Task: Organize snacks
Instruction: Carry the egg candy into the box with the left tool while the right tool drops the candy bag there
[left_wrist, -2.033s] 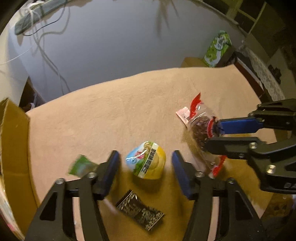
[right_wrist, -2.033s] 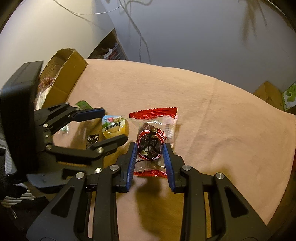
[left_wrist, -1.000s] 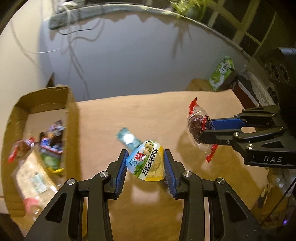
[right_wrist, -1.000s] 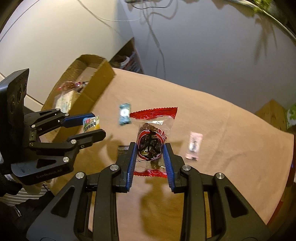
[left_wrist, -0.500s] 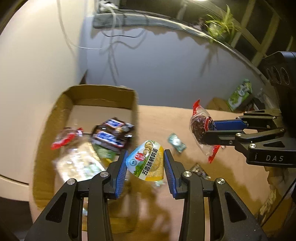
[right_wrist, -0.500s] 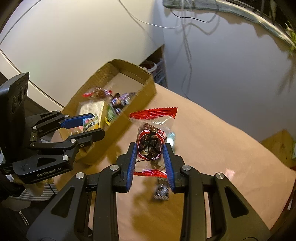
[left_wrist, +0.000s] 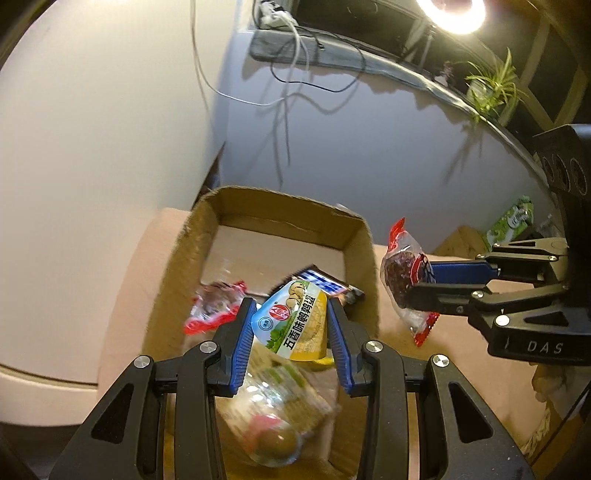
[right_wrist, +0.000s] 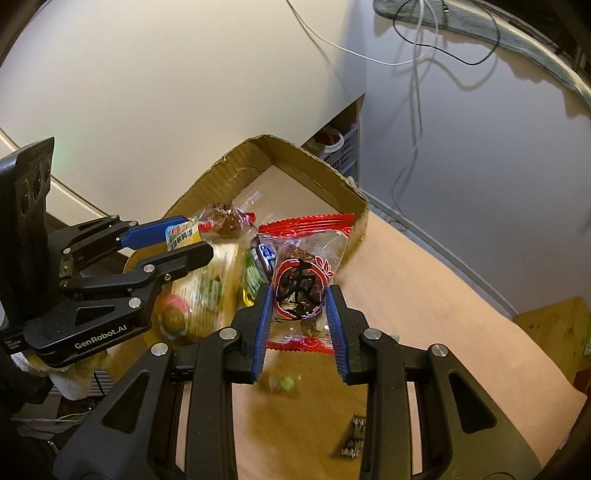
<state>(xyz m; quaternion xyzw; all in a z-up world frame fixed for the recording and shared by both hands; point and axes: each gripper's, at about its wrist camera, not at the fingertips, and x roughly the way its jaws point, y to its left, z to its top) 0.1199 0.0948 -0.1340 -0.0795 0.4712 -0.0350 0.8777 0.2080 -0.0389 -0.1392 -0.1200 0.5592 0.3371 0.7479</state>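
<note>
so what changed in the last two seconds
Both tools lifted their snacks off the cloth and carried them to the box. The left tool, open around the egg pack two seconds ago, closed on it and now holds it over the box. The right tool kept its grip on the date pack, now beside the box's corner.

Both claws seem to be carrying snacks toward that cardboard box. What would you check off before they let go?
1. Left gripper clamped on the yellow-and-green egg snack pouch: ok.
2. Right gripper clamped on the clear red-edged date candy packet: ok.
3. Egg pouch above the open brown cardboard box: ok.
4. Date packet above the box: not ok, it looks nearer the rim, over the tan tablecloth.
5. Free space inside the box: ok, far end bare.
6. Grippers apart from each other: ok.
</note>
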